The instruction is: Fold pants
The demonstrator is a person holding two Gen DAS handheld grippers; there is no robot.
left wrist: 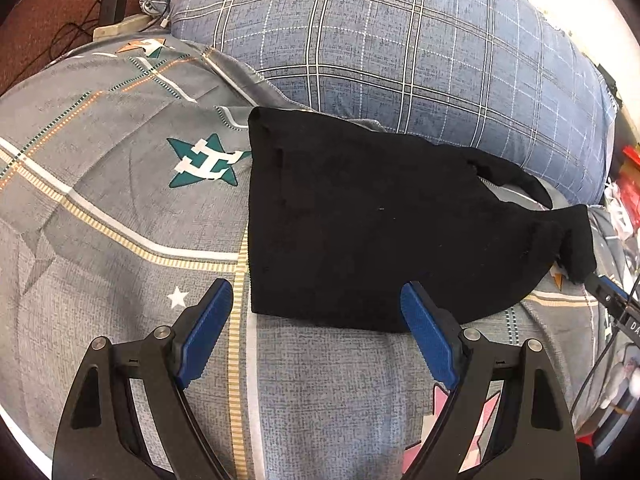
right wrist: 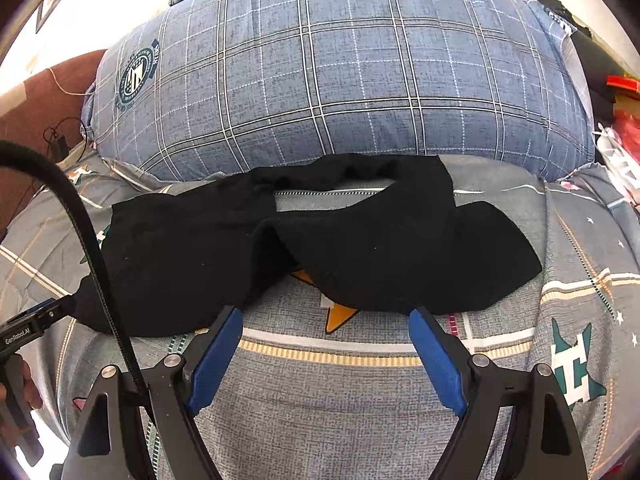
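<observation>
Black pants [left wrist: 360, 220] lie bunched on the grey patterned bedspread [left wrist: 100, 200], waist end to the left and legs trailing right. In the right wrist view the pants [right wrist: 360, 252] spread across the bed with a leg looping at the back. My left gripper [left wrist: 316, 296] is open and empty, just in front of the pants' near edge. My right gripper [right wrist: 324, 320] is open and empty, its fingertips at the pants' near hem. The right gripper's tip also shows at the right edge of the left wrist view [left wrist: 608, 292], next to the leg end.
A large blue plaid pillow [right wrist: 340, 80] lies right behind the pants. A black cable [right wrist: 80, 216] curves across the left of the right wrist view. Red and white clutter [left wrist: 624, 200] sits off the bed's right side. A charger and cords [left wrist: 112, 4] lie at far left.
</observation>
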